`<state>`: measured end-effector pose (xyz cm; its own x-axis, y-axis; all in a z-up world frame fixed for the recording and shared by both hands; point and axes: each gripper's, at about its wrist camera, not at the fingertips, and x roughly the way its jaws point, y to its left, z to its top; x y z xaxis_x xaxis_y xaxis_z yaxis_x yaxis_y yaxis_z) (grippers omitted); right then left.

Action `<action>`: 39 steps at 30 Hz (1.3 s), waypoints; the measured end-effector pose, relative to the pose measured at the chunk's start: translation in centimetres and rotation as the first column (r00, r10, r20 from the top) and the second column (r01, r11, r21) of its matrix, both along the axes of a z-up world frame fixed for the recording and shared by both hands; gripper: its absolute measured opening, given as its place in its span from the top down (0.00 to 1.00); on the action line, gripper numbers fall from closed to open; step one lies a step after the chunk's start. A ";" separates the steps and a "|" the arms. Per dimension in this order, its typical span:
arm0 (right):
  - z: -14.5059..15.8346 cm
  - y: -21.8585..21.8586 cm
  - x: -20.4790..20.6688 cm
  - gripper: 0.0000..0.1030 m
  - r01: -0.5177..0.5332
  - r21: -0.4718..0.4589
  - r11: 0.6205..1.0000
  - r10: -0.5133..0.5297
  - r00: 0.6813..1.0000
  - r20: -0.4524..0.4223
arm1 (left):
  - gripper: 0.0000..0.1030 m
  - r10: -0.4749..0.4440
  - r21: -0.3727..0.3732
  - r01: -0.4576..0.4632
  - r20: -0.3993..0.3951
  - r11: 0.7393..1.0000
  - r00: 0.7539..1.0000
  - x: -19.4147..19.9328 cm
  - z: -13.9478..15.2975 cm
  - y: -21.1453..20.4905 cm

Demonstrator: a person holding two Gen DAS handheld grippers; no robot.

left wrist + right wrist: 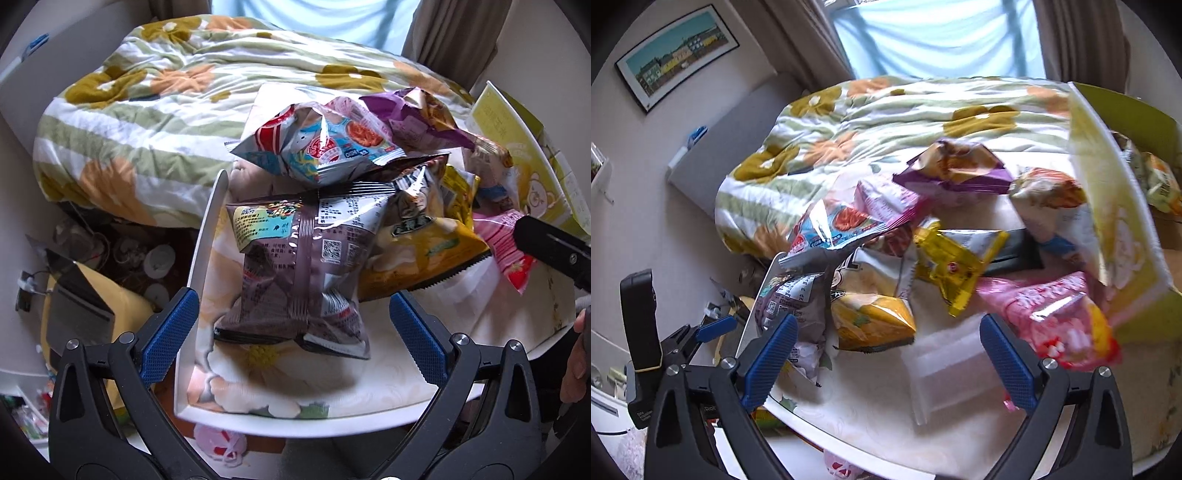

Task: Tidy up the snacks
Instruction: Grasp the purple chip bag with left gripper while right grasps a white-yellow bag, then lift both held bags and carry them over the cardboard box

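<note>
Fingers of the left gripper (pixel 295 336) stand spread wide and released, with the brown snack bag (pixel 299 269) lying between them on the counter (pixel 388 384), its lower seam nearest the pads. Fingers of the right gripper (pixel 890 363) are likewise parted and hold nothing; a clear plastic packet (pixel 945 373) lies flat between them, and a pink snack bag (pixel 1056 317) sits just off the right-hand pad.

Beyond both sets of fingers the rest of the snacks are heaped: a blue-and-red bag (pixel 317 144) rests on top of the brown one, a purple bag (pixel 410 110) lies farther out, a yellow bag (pixel 432 243) leans to the right, and a tall yellow carton (pixel 517 155) stands open at the far right edge.

These bags look light, puffed with air and glossy, so a squeeze across the belly would likely slip or crush what is inside. The crimped end seams are flatter and stiffer, and they seem the better place to take hold. The brown bag's near seam lies within easy reach of the left fingers.

Much is buried: the bags under the pile show only corners, and a dark flat thing (pixel 1015 247) behind the yellow wrappers cannot be identified. The right view is smeared toward its right side, so the pink bag may be resting on the counter or lifted clear; I cannot tell. The carton's contents are cut off.
</note>
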<state>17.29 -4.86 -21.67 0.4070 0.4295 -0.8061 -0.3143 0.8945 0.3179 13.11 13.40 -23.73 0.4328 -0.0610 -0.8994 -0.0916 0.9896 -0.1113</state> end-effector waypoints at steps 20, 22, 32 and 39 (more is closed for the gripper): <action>-4.8 3.4 4.5 0.11 -0.110 0.026 0.994 0.113 0.984 -0.137 | 0.40 -0.002 -0.054 -0.003 -0.093 0.999 0.996 2.9 -3.4 0.1; -5.2 3.8 4.8 0.12 -0.120 0.025 0.992 0.123 0.981 -0.148 | 0.40 0.005 -0.052 -0.010 -0.094 0.999 0.996 2.6 -3.4 0.2; -6.8 4.8 5.8 0.28 -0.147 0.019 0.989 0.148 0.970 -0.192 | 0.40 0.017 -0.048 -0.022 -0.100 0.999 0.995 1.7 -3.3 0.3; -6.8 4.6 5.2 0.41 -0.142 0.019 0.990 0.143 0.969 -0.200 | 0.41 0.008 -0.039 -0.013 -0.107 0.999 0.994 1.6 -3.2 0.3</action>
<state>22.50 -0.25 -28.49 0.1717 0.4754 -0.8629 -0.3682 0.8434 0.3914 14.70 13.66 -26.89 0.3349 -0.0936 -0.9376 -0.1156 0.9835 -0.1395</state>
